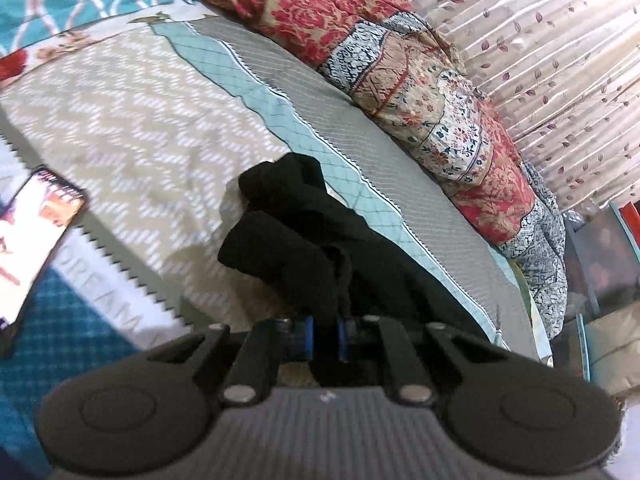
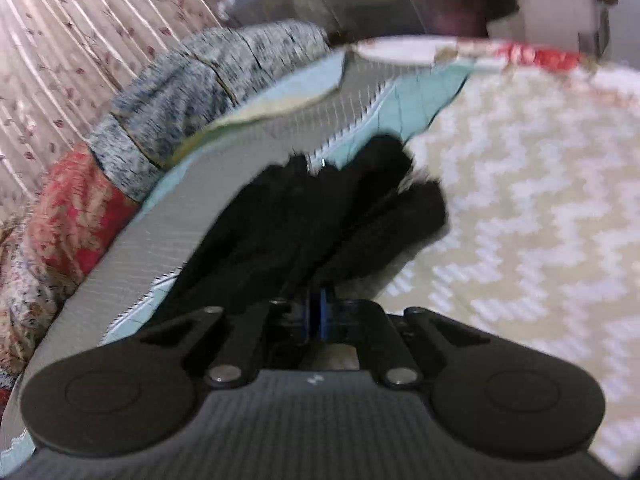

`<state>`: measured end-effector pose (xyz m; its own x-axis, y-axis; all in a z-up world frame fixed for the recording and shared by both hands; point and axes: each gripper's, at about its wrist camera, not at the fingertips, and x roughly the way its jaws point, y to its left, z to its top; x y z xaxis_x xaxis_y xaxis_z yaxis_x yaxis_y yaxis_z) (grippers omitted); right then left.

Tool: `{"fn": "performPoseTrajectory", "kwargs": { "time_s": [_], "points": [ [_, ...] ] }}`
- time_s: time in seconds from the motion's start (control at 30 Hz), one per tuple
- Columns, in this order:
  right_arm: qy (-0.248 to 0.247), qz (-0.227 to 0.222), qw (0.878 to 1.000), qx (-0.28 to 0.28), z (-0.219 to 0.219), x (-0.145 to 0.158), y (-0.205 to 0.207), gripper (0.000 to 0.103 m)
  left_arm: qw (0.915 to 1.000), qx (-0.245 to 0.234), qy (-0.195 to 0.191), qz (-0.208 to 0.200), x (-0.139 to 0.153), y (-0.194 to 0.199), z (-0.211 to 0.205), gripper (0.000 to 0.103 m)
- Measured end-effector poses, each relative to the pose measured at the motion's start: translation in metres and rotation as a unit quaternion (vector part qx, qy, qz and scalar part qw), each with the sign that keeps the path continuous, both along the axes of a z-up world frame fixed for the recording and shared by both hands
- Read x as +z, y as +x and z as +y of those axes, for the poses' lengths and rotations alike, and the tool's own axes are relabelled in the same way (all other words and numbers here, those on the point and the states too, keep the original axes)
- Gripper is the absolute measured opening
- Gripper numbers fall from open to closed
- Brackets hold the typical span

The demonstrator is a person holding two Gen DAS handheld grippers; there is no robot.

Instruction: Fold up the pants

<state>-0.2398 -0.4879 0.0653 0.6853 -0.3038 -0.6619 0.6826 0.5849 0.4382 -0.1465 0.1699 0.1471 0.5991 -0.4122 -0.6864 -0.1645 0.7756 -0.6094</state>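
Note:
Black pants (image 1: 304, 224) lie bunched on a patterned bedspread (image 1: 132, 128). In the left wrist view my left gripper (image 1: 326, 330) is shut on a fold of the black cloth, which runs up and away from the blue pads. In the right wrist view the same pants (image 2: 320, 216) stretch forward from my right gripper (image 2: 320, 312), whose blue pads are closed together on the dark fabric. The picture there is blurred. The rest of the pants' shape is crumpled and I cannot tell legs from waist.
A rolled floral quilt (image 1: 436, 100) lies along the bed's far side against a leaf-print curtain (image 1: 560, 60). A phone (image 1: 36, 220) with a lit screen rests on the bedspread at left. The beige zigzag area (image 2: 540, 200) stretches to the right of the pants.

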Motion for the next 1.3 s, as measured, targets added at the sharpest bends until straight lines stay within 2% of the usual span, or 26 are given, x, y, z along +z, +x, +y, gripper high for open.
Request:
{"fn": "performPoseTrajectory", "kwargs": {
  "time_s": [0.07, 0.13, 0.2, 0.3, 0.37, 0.43, 0.47, 0.53, 0.63, 0.67, 0.73, 0.8, 0.83, 0.87, 0.9, 0.93, 1.0, 1.03, 1.1, 1.17, 1.23, 1.3],
  "points": [
    [-0.010, -0.011, 1.000, 0.006, -0.005, 0.014, -0.016, 0.007, 1.0000, -0.004, 0.002, -0.009, -0.017, 0.000, 0.024, 0.009],
    [-0.016, -0.018, 1.000, 0.008, -0.005, 0.024, -0.043, 0.007, 1.0000, 0.006, 0.007, -0.003, -0.013, -0.023, 0.035, 0.009],
    [-0.017, -0.018, 1.000, 0.003, -0.004, 0.030, -0.065, 0.007, 0.9998, 0.010, 0.015, 0.009, -0.010, -0.027, 0.048, 0.009],
    [-0.001, -0.004, 1.000, -0.006, -0.003, 0.024, -0.105, 0.008, 0.9992, 0.001, 0.027, 0.028, -0.017, -0.024, 0.058, 0.009],
    [0.007, 0.029, 1.000, -0.005, -0.004, 0.012, -0.122, 0.016, 0.9983, -0.004, 0.044, 0.039, -0.029, -0.024, 0.046, 0.009],
    [-0.009, 0.062, 0.997, -0.038, -0.006, 0.006, -0.133, 0.045, 0.9974, -0.005, 0.055, 0.046, -0.041, -0.025, 0.038, 0.009],
    [-0.024, 0.066, 0.995, -0.065, -0.010, 0.008, -0.141, 0.045, 0.9971, -0.005, 0.059, 0.047, -0.049, -0.021, 0.035, 0.009],
    [-0.033, 0.044, 0.995, -0.078, -0.018, 0.018, -0.142, 0.045, 0.9967, -0.007, 0.065, 0.048, -0.059, -0.015, 0.032, 0.010],
    [-0.056, 0.025, 0.998, -0.034, -0.021, 0.036, -0.120, 0.046, 0.9969, -0.010, 0.067, 0.041, -0.061, -0.015, 0.036, 0.010],
    [-0.058, 0.022, 0.998, -0.018, -0.022, 0.039, -0.108, 0.049, 0.9972, -0.009, 0.064, 0.040, -0.061, -0.015, 0.038, 0.010],
    [-0.051, 0.034, 0.998, -0.005, -0.028, 0.032, -0.084, 0.074, 0.9975, -0.007, 0.060, 0.038, -0.059, -0.019, 0.038, 0.010],
    [-0.041, 0.071, 0.996, -0.016, -0.038, 0.015, -0.060, 0.079, 0.9975, -0.006, 0.060, 0.038, -0.056, -0.021, 0.035, 0.010],
    [-0.027, 0.089, 0.996, -0.014, -0.046, 0.003, -0.046, 0.075, 0.9974, -0.006, 0.061, 0.038, -0.055, -0.020, 0.032, 0.010],
    [-0.013, 0.105, 0.994, -0.010, -0.055, -0.009, -0.034, 0.066, 0.9973, -0.007, 0.063, 0.037, -0.052, -0.018, 0.031, 0.009],
    [-0.005, 0.115, 0.993, -0.008, -0.055, -0.015, -0.027, 0.020, 0.9974, -0.010, 0.063, 0.034, -0.048, -0.015, 0.030, 0.009],
    [0.011, 0.116, 0.993, -0.004, -0.065, -0.017, -0.017, 0.007, 0.9976, -0.014, 0.062, 0.028, -0.044, -0.007, 0.030, 0.009],
    [0.055, 0.063, 0.996, -0.027, -0.085, 0.003, -0.012, 0.007, 0.9984, -0.017, 0.052, 0.011, -0.027, 0.009, 0.031, 0.009],
    [0.059, 0.032, 0.997, -0.035, -0.088, 0.018, -0.012, 0.007, 0.9991, -0.016, 0.040, -0.001, -0.016, 0.016, 0.032, 0.009],
    [0.040, -0.020, 0.998, -0.042, -0.093, 0.058, -0.013, 0.007, 0.9990, -0.012, 0.020, -0.038, 0.008, 0.025, 0.033, 0.009],
    [0.022, -0.077, 0.996, -0.042, -0.101, 0.098, -0.026, 0.007, 0.9965, -0.015, 0.023, -0.080, 0.030, 0.024, 0.029, 0.009],
    [0.010, -0.113, 0.993, -0.040, -0.106, 0.123, -0.045, 0.007, 0.9946, -0.026, 0.026, -0.097, 0.035, 0.018, 0.024, 0.009],
    [0.008, -0.131, 0.991, -0.039, -0.110, 0.131, -0.070, 0.007, 0.9949, -0.035, 0.035, -0.087, 0.025, 0.012, 0.021, 0.009]
  ]
}}
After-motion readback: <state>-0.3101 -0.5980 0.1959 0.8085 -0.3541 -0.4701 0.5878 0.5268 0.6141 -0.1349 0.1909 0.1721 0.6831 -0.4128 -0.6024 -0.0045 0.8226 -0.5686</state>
